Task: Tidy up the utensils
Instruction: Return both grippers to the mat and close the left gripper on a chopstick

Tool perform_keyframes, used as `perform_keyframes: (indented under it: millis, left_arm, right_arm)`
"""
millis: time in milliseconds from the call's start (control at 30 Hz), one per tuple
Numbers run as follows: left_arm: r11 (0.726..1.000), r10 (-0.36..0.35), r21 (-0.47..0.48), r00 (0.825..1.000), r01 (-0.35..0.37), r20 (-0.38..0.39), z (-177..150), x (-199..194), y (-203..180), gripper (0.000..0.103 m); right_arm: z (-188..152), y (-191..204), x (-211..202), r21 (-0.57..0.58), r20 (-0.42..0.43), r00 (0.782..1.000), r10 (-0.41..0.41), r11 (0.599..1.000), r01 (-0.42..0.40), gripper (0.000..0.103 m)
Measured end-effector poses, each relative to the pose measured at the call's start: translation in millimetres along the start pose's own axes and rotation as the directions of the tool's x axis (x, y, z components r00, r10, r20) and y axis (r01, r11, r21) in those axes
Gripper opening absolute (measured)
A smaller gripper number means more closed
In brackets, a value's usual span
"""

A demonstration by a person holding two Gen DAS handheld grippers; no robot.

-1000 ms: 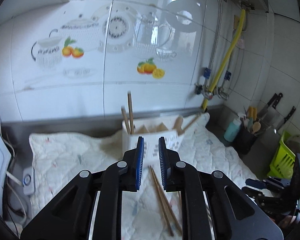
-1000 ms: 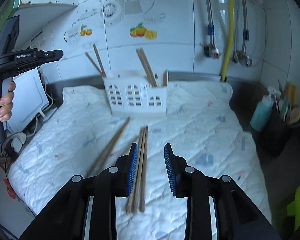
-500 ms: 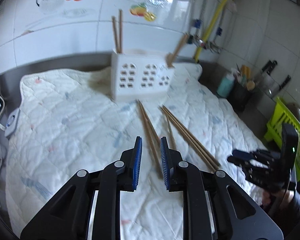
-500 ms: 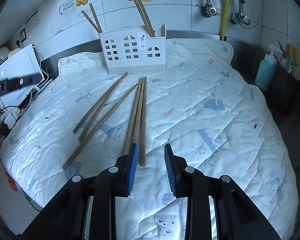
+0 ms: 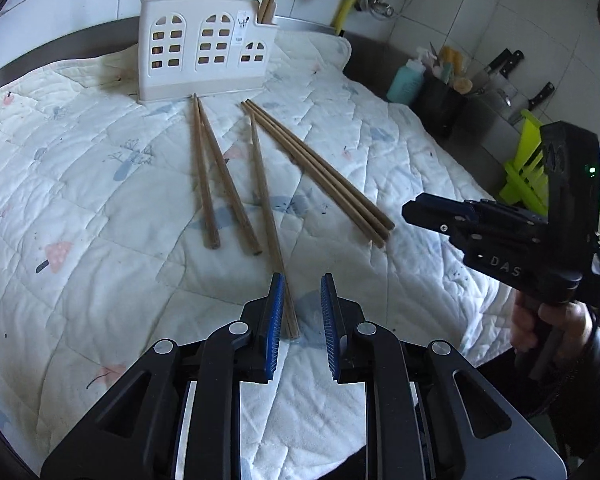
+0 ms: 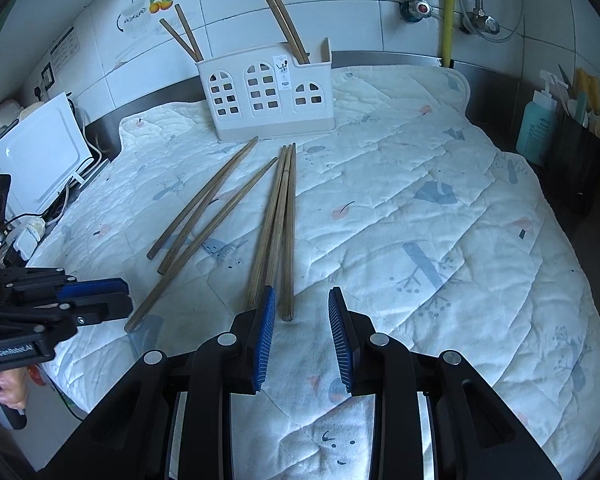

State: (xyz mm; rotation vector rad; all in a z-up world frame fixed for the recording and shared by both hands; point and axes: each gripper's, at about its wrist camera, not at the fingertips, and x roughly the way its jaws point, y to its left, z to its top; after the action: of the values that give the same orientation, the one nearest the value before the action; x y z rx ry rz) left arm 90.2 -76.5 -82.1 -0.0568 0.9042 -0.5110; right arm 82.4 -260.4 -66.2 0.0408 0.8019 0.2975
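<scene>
Chopsticks [image 5: 260, 184] lie loose on the quilt [image 5: 100, 208] before the holder [image 5: 204, 52]. The left gripper [image 5: 302, 312], fingers parted and grasping nothing, straddles one stick's near end; it should drop squarely before closing. The right gripper [image 6: 302, 336], also unclenched and empty, stands over the bundle [image 6: 276, 220].

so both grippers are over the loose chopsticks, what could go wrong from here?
1. The right gripper faces a tight bundle of three chopsticks; closing may catch one and scatter the rest.
2. The single chopstick lies hard against one pad of the left gripper, so closing may roll it on the soft quilted mat.
</scene>
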Motion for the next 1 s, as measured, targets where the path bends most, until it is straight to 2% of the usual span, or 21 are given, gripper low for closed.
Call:
perform_keyframes:
  millis: [467, 600, 767, 900, 1000]
  left_arm:
    - [0.998, 0.055, 0.005, 0.998, -0.055, -0.010, 1.2, 22.5, -2.0, 0.018]
    - [0.996, 0.093, 0.014, 0.996, -0.093, -0.002, 3.3, 24.0, -3.5, 0.009]
    - [0.991, 0.130, 0.042, 0.992, -0.130, 0.010, 3.6, 24.1, -6.6, 0.008]
    - [0.991, 0.121, 0.046, 0.993, -0.122, 0.007, 4.3, 24.3, -6.6, 0.005]
    - [0.991, 0.121, 0.061, 0.993, -0.121, 0.001, 2.4, 26.2, -8.3, 0.006]
  right_arm:
    - [-1.0, 1.1, 6.2, 0.005, -0.006, 1.000, 0.019, 1.000, -0.019, 0.027]
    - [-1.2, 0.8, 8.0, 0.008, -0.011, 1.000, 0.021, 1.000, -0.021, 0.027]
    - [-0.6, 1.8, 12.8, 0.003, -0.019, 1.000, 0.022, 1.000, -0.022, 0.021]
    - [0.3, 2.8, 20.2, 0.001, -0.031, 0.999, 0.028, 1.000, -0.028, 0.015]
    - [-0.2, 5.2, 26.7, -0.008, -0.042, 0.999, 0.024, 1.000, -0.025, 0.014]
